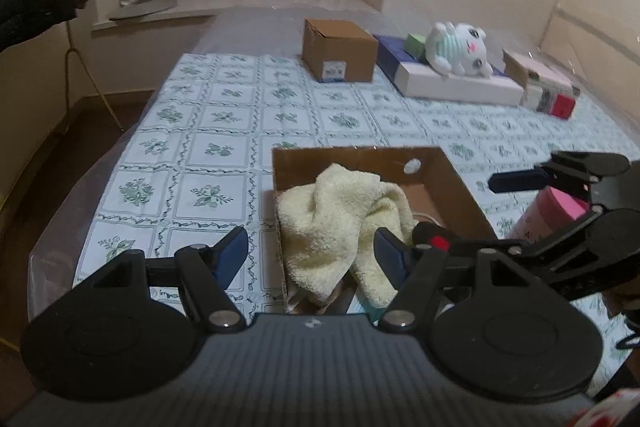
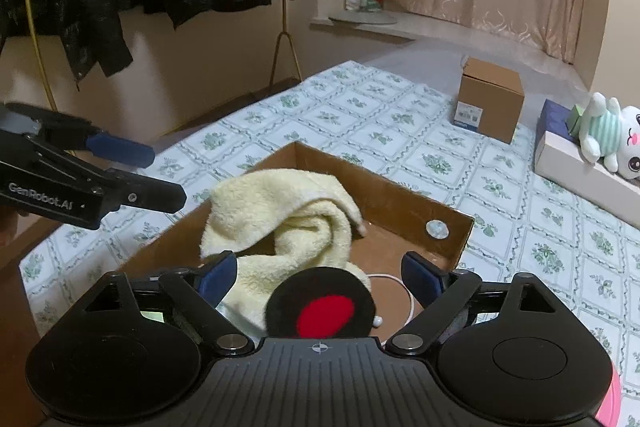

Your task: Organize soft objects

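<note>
Left hand-held gripper hovering spread over one fluffy cream towel, gripping nothing. Right hand-held gripper gaping wide above one round black plush pad with red centre. Both lying inside one open cardboard tray on the floral tabletop. Resting further back: one closed brown box, one white plush toy.

Cream towel drapes over the open box wall.
</note>
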{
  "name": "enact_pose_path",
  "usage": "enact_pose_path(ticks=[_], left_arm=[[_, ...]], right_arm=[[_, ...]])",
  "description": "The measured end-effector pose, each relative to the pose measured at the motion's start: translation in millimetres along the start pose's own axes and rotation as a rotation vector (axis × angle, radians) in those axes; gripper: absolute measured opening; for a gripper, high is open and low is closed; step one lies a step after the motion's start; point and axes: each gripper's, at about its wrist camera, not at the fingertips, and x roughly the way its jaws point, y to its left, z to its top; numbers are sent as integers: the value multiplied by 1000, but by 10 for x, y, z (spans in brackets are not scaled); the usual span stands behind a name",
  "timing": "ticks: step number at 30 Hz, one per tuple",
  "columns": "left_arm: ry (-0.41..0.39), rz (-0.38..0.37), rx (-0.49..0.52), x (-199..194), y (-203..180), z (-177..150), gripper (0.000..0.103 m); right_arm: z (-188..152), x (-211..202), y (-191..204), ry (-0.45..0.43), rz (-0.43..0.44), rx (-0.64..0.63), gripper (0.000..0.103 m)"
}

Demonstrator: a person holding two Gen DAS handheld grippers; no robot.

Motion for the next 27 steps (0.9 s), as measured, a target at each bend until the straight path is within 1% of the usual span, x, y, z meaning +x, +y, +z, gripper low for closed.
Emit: enact_pose_path(ticks=[5,10,14,18,23,27], left_arm=[[-30,57,-22,-151,-30,-127,73],[-32,87,-73,-330,-91,-281,73],[-40,107,-80,-500,-235,-419,73],[-78,89,-100,-695,-398,-535,72],[-83,67,-92,-925,-630,-656,71],[-104,86,-90,-1116,-808,-759,72]], right_arm=[[-24,-230,120,-32,-16,-42,89],[-165,-522,257,-60,-29,-35,89],[-293,-782,369,-74,-48,-29,89],[-421,-1056,407,-91,-59,10,89],[-609,-1370,366,-83,-77,87,89],[-826,-1599,338,-66,-101,133,89]])
